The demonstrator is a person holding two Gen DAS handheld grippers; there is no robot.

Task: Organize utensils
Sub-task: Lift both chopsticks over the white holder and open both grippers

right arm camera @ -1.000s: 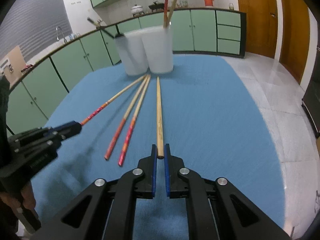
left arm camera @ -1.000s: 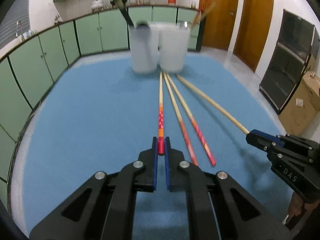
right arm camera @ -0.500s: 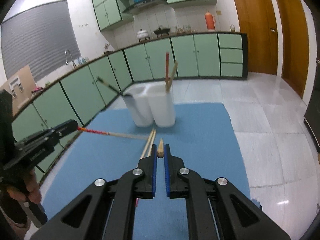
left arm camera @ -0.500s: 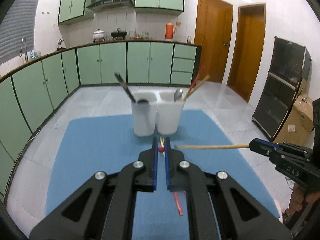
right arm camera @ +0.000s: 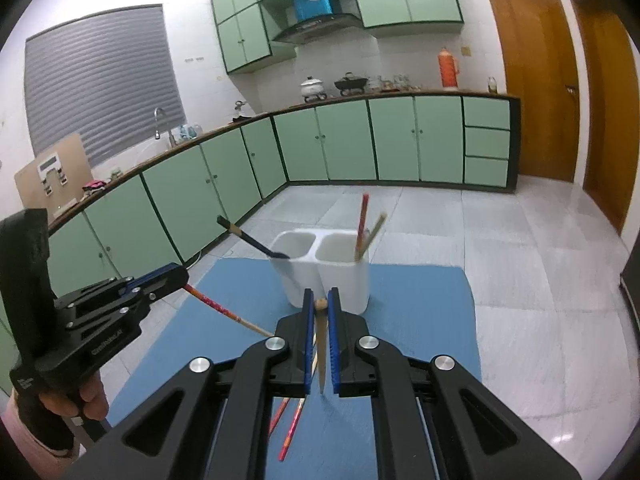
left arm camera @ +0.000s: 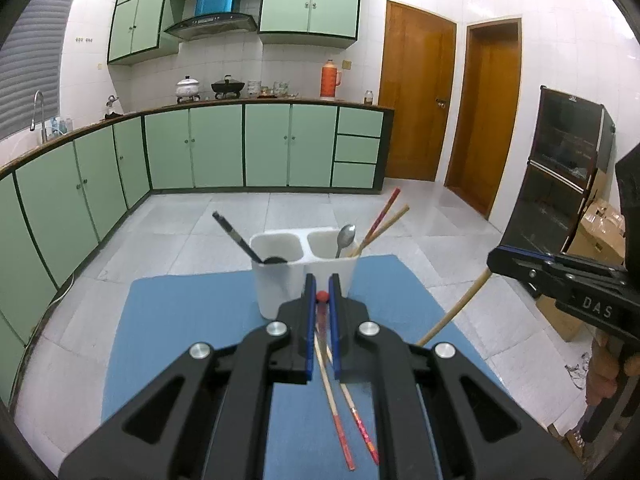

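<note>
My left gripper is shut on the red end of a red-patterned chopstick, held up in the air, tip hanging down. It also shows in the right wrist view. My right gripper is shut on the top end of a plain wooden chopstick, also seen in the left wrist view. Both grippers hover in front of a white two-compartment holder on the blue mat. The holder has a black ladle at left, and a spoon and two chopsticks at right.
Two red-ended chopsticks lie on the mat below my grippers, also in the right wrist view. Beyond the mat are a tiled floor, green cabinets and wooden doors. A dark cabinet and boxes stand at the right.
Both grippers have lifted their chopsticks off the mat and tilted upward, so each chopstick hangs from its gripped end. The holder now appears farther below.
</note>
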